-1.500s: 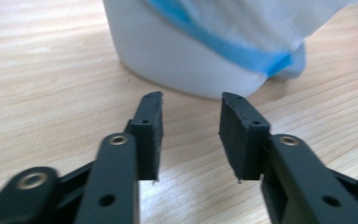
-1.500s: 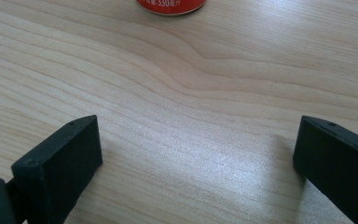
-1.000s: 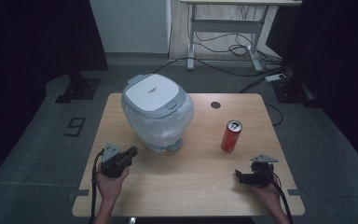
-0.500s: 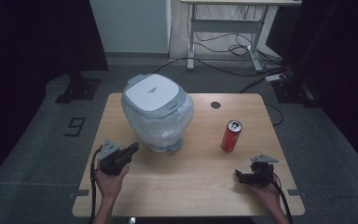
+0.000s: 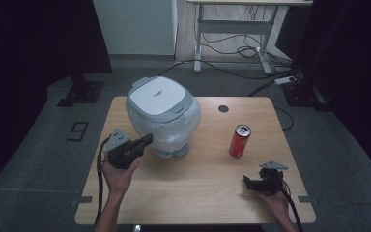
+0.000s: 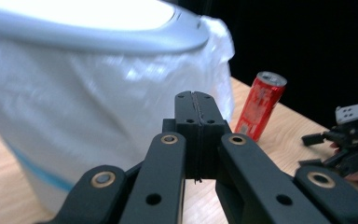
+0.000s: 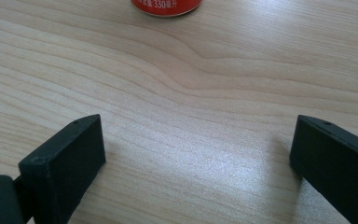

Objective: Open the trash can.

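Observation:
A white bin [image 5: 158,101] with a grey-rimmed lid and a plastic liner stands at the table's back left; in the left gripper view the bin [image 6: 74,98] looms close. My left gripper [image 5: 147,139] is shut with nothing in it, held above the table and pointing at the bin's front left side; its jaws [image 6: 196,100] meet flat. A red can [image 5: 239,141] stands upright right of the bin. My right gripper [image 5: 248,181] rests low near the front right, open with only bare wood between its jaws [image 7: 198,123], which have just been closing a little. The can's base [image 7: 168,6] lies ahead of it.
The wooden table [image 5: 198,198] has a round cable hole [image 5: 223,108] at the back right. The can [image 6: 261,105] and the right gripper [image 6: 349,140] appear beyond the left jaws. A desk frame and cables sit on the floor behind.
The left gripper has risen off the table and come closer to the bin's side. The right gripper has stayed in place.

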A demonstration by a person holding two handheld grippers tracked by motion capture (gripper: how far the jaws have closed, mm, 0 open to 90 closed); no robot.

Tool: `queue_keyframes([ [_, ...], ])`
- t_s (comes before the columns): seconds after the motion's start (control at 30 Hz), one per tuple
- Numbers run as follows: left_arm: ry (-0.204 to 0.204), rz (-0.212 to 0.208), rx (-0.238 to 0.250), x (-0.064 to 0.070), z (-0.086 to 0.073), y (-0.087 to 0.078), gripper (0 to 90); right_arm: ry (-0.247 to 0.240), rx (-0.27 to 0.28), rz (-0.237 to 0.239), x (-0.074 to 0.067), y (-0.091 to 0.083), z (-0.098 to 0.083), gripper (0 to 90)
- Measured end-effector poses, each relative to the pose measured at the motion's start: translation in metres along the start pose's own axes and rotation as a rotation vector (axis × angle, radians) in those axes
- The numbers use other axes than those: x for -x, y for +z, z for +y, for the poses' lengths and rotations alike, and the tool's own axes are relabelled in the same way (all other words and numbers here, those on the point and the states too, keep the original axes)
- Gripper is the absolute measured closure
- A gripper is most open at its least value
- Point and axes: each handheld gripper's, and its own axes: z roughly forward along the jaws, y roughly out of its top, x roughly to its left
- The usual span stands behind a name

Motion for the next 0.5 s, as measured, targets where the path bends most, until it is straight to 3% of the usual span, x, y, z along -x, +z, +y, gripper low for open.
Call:
queue_keyframes([
  [0.5,0.008,-0.016,0.008,0.007,0.033,0.019,89.0,0.012,0.002,-0.010,-0.002,-0.001,-0.001,2.9],
])
